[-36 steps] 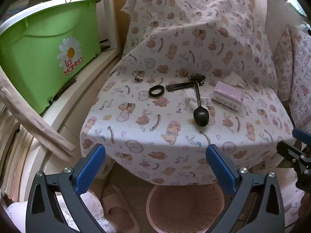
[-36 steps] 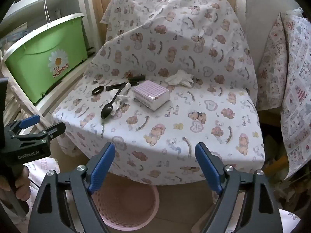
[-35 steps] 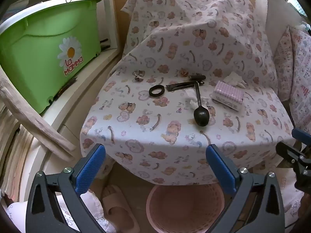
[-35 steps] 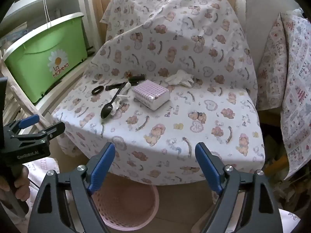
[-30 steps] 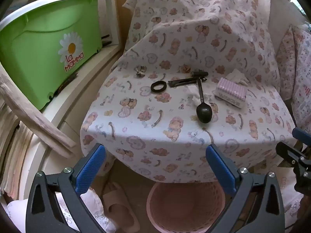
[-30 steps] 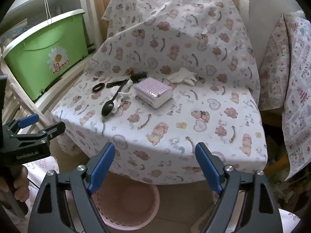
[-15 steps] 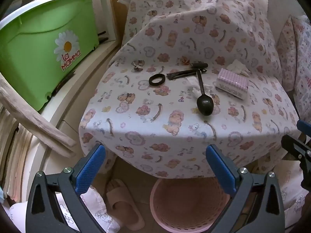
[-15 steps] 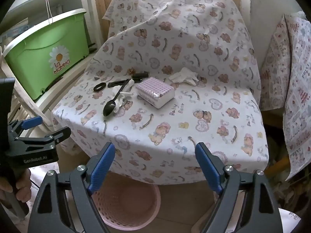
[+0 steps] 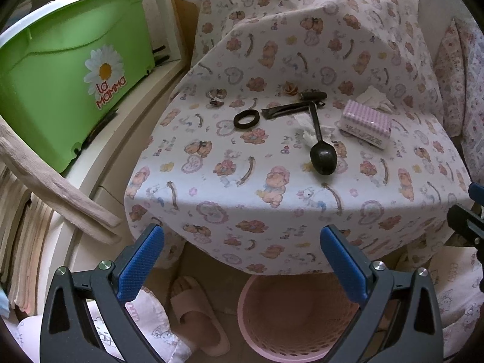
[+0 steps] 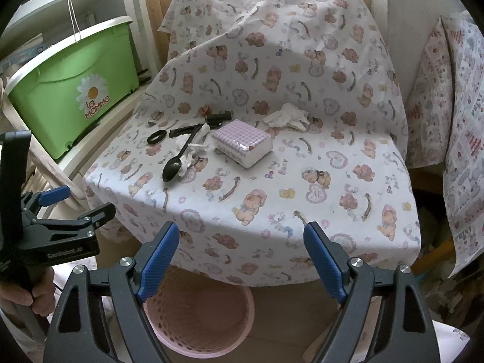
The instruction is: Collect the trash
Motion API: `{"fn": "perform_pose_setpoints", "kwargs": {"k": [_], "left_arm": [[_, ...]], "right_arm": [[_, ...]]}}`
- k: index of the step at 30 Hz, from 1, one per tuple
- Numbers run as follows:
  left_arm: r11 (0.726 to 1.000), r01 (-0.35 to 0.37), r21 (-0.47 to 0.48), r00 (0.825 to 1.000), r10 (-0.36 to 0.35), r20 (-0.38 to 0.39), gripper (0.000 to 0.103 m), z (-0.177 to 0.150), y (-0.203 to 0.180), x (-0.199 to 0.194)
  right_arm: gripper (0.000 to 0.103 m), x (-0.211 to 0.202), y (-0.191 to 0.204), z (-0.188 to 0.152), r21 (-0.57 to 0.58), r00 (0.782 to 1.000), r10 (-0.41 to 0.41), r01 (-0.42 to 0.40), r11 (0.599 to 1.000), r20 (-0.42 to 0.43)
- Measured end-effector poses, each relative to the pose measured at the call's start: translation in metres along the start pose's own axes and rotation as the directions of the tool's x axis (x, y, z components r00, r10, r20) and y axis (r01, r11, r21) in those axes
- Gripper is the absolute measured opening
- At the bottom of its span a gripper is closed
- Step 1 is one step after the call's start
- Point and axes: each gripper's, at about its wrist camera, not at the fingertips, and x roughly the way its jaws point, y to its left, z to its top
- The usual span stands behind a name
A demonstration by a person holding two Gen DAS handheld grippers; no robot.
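Both views have crept closer to the cloth-covered surface (image 9: 272,181) over the last second or so, and the things on it now sit a little larger and lower in frame. We hold the left tongs (image 9: 242,260) and the right tongs (image 10: 242,248) just off the near edge, both spread wide and carrying nothing, which suits an approach before we have settled on a target.

The trash, as we judge it, is the paper: 1 crumpled tissue (image 10: 287,116) lies toward the back, just behind the checked tissue pack (image 10: 242,143), and another white scrap (image 10: 190,151) lies partly under the black spoon (image 9: 320,148). A black ring (image 9: 246,118) and a black clip (image 9: 287,109) lie near the spoon; these look like keepers, not waste.

A pink basket (image 10: 199,314) stands on the floor right below the front edge, between and beneath our 2 tools, probably so that anything lifted can be dropped straight down. The scrap under the spoon may drag the spoon along, so the back tissue seems the easier first pick for our right side.
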Motion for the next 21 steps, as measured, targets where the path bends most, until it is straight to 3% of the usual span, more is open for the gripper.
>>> {"fn": "perform_pose_setpoints", "kwargs": {"k": [15, 21], "left_arm": [[1.000, -0.013, 0.004, 1.000, 0.013, 0.008, 0.102, -0.0002, -0.0012, -0.0024], [1.000, 0.015, -0.003, 1.000, -0.015, -0.007, 0.102, -0.0005, 0.0000, -0.0006]], "right_arm": [[0.086, -0.0014, 0.0004, 0.0004, -0.001, 1.000, 0.006, -0.006, 1.000, 0.004], [0.086, -0.0021, 0.0013, 0.0001, -0.006, 1.000, 0.001, -0.001, 1.000, 0.011]]}}
